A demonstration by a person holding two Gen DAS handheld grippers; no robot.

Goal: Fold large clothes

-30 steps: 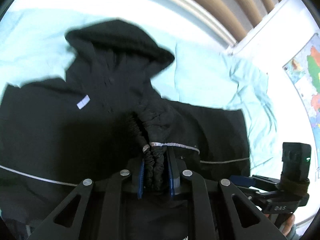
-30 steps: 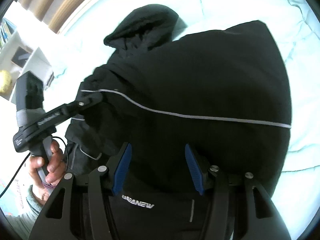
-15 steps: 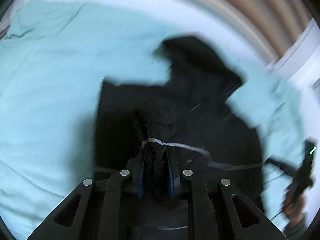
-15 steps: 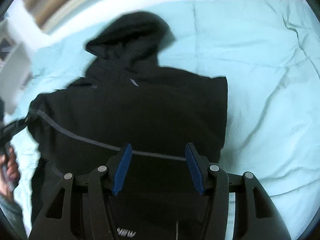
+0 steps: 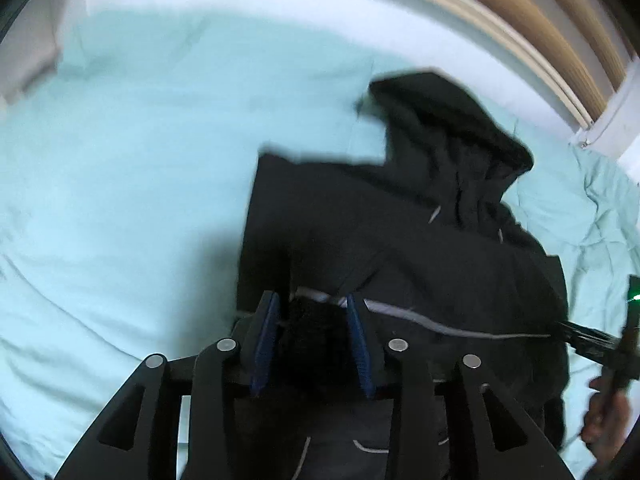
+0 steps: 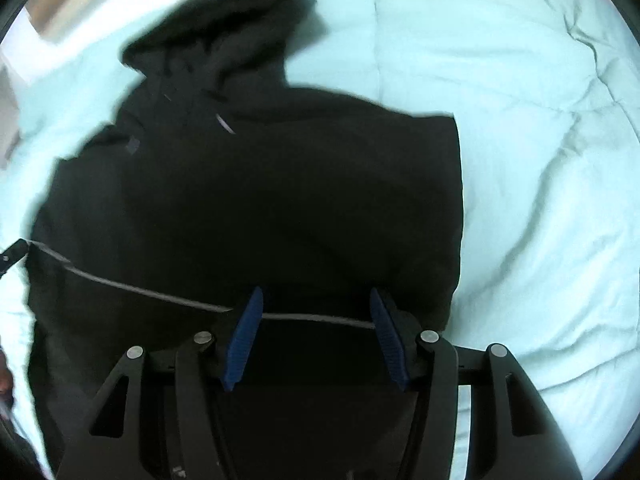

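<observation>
A black hooded jacket (image 5: 420, 248) with a thin grey stripe lies on a light blue bedspread (image 5: 120, 200), hood toward the far side. It also fills the right wrist view (image 6: 260, 208). My left gripper (image 5: 314, 320) has its jaws parted, with a bunched black cuff of the jacket sitting between its blue pads. My right gripper (image 6: 316, 312) is open over the jacket's lower part, the grey stripe running between its pads. The right gripper's tip also shows in the left wrist view (image 5: 592, 340) at the jacket's right edge.
The bedspread (image 6: 520, 160) spreads wide to the jacket's right. A wooden headboard (image 5: 520, 20) and a white wall lie beyond the hood. A hand (image 5: 604, 420) holds the right gripper's handle at the right edge.
My left gripper carried the sleeve cuff across the jacket body, then its jaws widened around the cuff. The right gripper stayed open and moved back toward the jacket's lower part.
</observation>
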